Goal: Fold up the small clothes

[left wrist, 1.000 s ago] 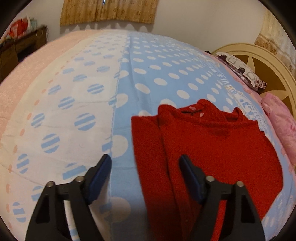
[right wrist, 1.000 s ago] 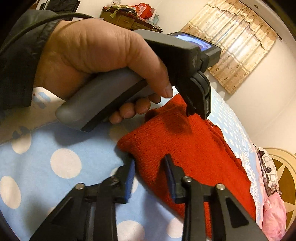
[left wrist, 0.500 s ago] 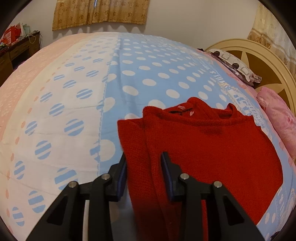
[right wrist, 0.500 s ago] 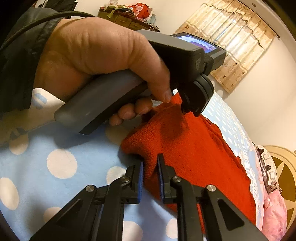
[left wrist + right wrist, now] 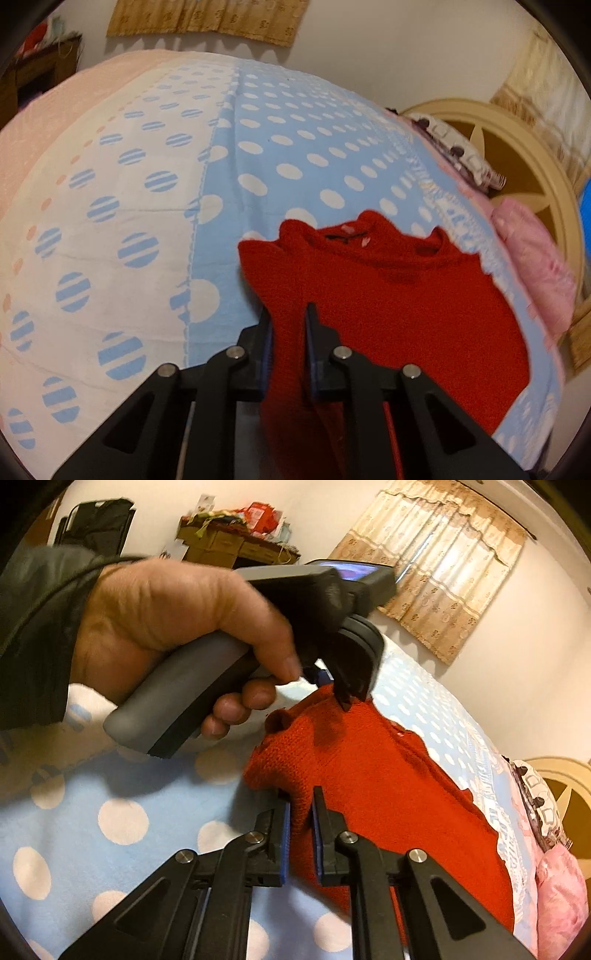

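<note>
A red knit sweater (image 5: 399,295) lies on the polka-dot bedspread (image 5: 295,147), collar toward the headboard. My left gripper (image 5: 288,314) is closing its jaws on the sweater's left edge, and the blue pads press a fold of the knit between them. In the right wrist view my right gripper (image 5: 300,797) is closing on the near corner of the sweater (image 5: 399,794), with cloth pinched between its pads. A hand (image 5: 177,627) holds the left gripper (image 5: 347,698), whose tips sit on the sweater's far edge.
A patterned pillow (image 5: 458,151) and a pink blanket (image 5: 532,251) lie by the cream headboard (image 5: 517,147) on the right. Curtains (image 5: 443,572) hang on the far wall. A cluttered wooden dresser (image 5: 236,539) stands beyond the bed.
Both grippers went from open around the sweater's edge to pinched on it. The right gripper has lifted its corner slightly, and the left view has tilted a little.
</note>
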`<move>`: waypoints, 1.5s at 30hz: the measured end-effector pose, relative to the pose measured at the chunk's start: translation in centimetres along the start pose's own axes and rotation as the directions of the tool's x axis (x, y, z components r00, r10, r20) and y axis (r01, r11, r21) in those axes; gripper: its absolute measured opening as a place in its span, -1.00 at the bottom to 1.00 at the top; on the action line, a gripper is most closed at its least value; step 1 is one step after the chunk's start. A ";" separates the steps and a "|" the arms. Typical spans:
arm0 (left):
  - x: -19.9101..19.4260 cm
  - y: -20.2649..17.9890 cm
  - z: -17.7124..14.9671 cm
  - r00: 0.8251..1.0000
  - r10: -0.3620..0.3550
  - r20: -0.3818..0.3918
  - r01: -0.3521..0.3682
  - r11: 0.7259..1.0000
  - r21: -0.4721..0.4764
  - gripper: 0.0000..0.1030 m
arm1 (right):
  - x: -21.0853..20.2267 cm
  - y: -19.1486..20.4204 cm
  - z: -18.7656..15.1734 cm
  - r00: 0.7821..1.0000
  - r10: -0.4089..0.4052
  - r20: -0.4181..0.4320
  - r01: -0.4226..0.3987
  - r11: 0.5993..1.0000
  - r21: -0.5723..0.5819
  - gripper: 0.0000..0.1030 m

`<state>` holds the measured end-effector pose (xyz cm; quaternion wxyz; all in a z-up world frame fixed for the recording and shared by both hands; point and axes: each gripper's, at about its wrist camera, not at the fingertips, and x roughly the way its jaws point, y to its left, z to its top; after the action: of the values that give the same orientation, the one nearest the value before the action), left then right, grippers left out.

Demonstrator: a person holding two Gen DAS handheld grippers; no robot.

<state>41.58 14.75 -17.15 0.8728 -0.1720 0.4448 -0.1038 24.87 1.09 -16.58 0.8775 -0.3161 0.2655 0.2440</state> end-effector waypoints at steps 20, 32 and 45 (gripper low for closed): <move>-3.2 -6.7 3.6 0.986 -0.138 0.096 0.141 0.990 -0.020 -0.72 | -4.7 -7.2 -1.7 0.995 -0.061 0.073 0.044 0.976 0.212 -0.85; -2.1 -14.7 5.0 0.975 -0.195 0.105 0.190 0.980 0.062 -0.73 | -7.0 -11.9 -5.0 0.991 -0.122 0.061 0.095 0.937 0.337 -0.86; 0.6 -21.0 4.6 0.977 -0.204 0.056 0.194 0.970 0.148 -0.73 | -7.8 -15.7 -7.9 0.994 -0.103 0.026 0.081 0.892 0.446 -0.86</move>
<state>45.12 -3.79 -6.85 0.8831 -0.1569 0.3858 -0.2159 25.93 -17.04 -10.28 0.9433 -0.1137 0.2771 0.1430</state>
